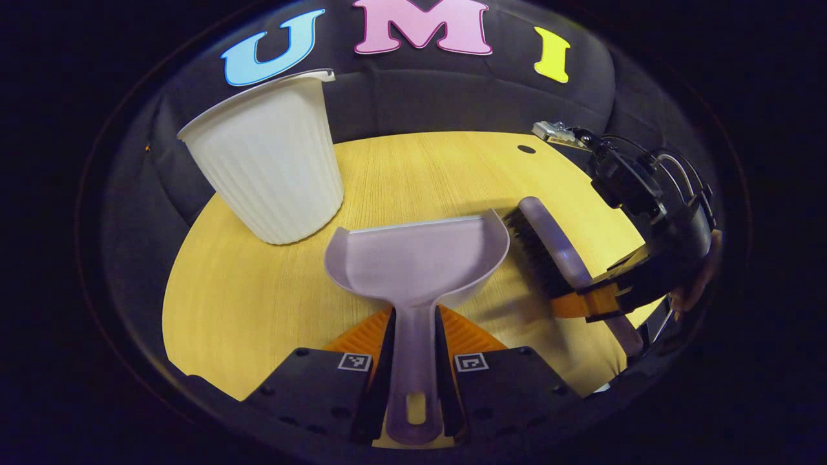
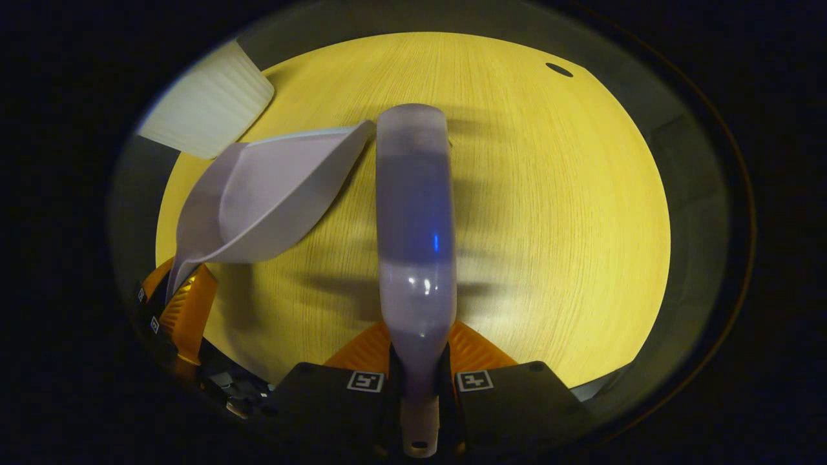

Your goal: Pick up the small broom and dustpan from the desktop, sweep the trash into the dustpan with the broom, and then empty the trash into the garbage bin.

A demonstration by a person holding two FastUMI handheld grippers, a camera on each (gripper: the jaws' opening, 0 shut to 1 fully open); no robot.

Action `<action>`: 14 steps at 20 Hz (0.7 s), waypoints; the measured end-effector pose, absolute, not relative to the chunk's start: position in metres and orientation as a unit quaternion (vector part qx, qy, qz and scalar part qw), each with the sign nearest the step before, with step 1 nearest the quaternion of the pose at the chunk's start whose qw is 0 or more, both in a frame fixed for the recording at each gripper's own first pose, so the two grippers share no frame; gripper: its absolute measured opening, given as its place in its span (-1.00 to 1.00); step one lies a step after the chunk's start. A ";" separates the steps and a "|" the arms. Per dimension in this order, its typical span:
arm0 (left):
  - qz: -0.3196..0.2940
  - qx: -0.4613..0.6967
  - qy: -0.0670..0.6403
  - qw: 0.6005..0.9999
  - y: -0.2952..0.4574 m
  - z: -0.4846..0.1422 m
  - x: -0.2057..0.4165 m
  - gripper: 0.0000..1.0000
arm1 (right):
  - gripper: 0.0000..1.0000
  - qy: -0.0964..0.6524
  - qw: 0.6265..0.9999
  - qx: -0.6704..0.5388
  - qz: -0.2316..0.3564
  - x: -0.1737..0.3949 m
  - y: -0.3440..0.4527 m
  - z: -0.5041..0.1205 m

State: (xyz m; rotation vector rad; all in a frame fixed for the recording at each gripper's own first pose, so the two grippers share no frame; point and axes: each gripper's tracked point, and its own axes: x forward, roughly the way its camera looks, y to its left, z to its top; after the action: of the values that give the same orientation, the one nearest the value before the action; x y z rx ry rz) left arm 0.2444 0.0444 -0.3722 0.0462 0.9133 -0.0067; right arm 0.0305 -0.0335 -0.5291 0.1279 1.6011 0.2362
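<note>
My left gripper [image 1: 413,342] is shut on the handle of the pale lilac dustpan [image 1: 417,258], whose scoop is empty and points toward the far side of the wooden table [image 1: 258,297]. The white ribbed garbage bin [image 1: 268,161] stands at the far left, just beyond the pan. To the right, the right gripper [image 1: 597,300] holds the small broom [image 1: 549,248] with its dark bristles facing the pan. In the right gripper view my right gripper [image 2: 418,361] is shut on the broom [image 2: 413,219] handle, with the dustpan [image 2: 271,194] and the left gripper [image 2: 184,303] at left.
A small dark hole [image 1: 526,149] sits in the tabletop at the far right. The bin's side [image 2: 207,106] shows at the upper left of the right gripper view. A hand [image 1: 701,278] holds the right gripper at the table's right edge. The black wall cloth rises behind the table.
</note>
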 end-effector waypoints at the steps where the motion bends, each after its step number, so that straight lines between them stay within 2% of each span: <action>1: 0.004 0.022 0.444 0.896 0.046 -0.375 0.242 -0.36 | -0.48 0.718 0.687 0.054 0.104 0.031 -0.036 -0.530; 7: 0.017 0.020 0.459 0.888 0.050 -0.389 0.229 -0.38 | -0.48 0.722 0.681 0.061 0.101 0.028 -0.031 -0.530; 10: 0.018 0.009 0.487 0.873 0.048 -0.401 0.222 -0.36 | -0.41 0.723 0.680 0.064 0.107 0.025 -0.032 -0.530; 12: 0.010 -0.013 0.479 0.877 0.043 -0.395 0.225 -0.23 | -0.38 0.721 0.681 0.058 0.111 0.022 -0.035 -0.529; 14: 0.001 -0.019 0.475 0.880 0.044 -0.395 0.228 -0.25 | -0.34 0.717 0.686 0.061 0.108 0.025 -0.035 -0.525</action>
State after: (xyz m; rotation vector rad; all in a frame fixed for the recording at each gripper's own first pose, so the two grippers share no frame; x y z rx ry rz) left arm 0.2278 0.0437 -0.3950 -0.0391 0.9901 0.0023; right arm 0.0249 -0.0355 -0.5254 0.1357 1.6069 0.2419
